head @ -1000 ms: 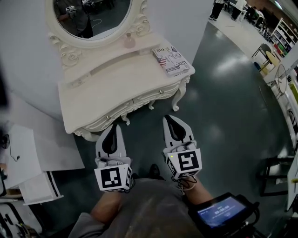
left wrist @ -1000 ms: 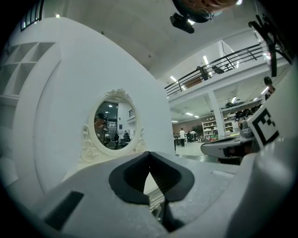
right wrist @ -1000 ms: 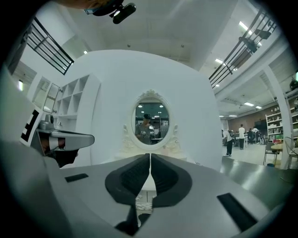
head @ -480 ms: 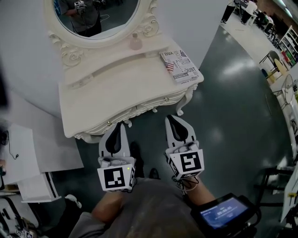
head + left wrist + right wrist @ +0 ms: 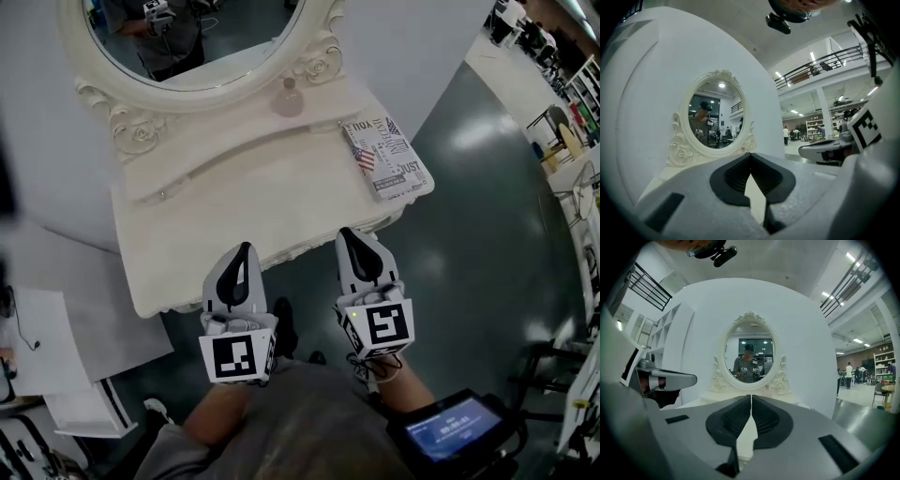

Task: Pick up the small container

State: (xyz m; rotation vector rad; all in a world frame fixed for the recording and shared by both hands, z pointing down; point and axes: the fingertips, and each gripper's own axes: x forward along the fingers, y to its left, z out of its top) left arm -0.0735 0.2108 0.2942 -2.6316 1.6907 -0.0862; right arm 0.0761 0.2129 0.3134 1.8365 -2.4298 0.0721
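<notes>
On the white vanity (image 5: 234, 192) stands a small pink container (image 5: 288, 99); left tongs (image 5: 245, 249) and right tongs (image 5: 350, 234) closed.

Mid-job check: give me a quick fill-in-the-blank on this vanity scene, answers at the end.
1. The small pink container stands at the foot of the oval ____.
2. In the head view, the magazine lies at the table's ____ end.
3. The left gripper and the right gripper both have their jaws ____, with nothing between them.
Missing words: mirror; right; shut.
</notes>
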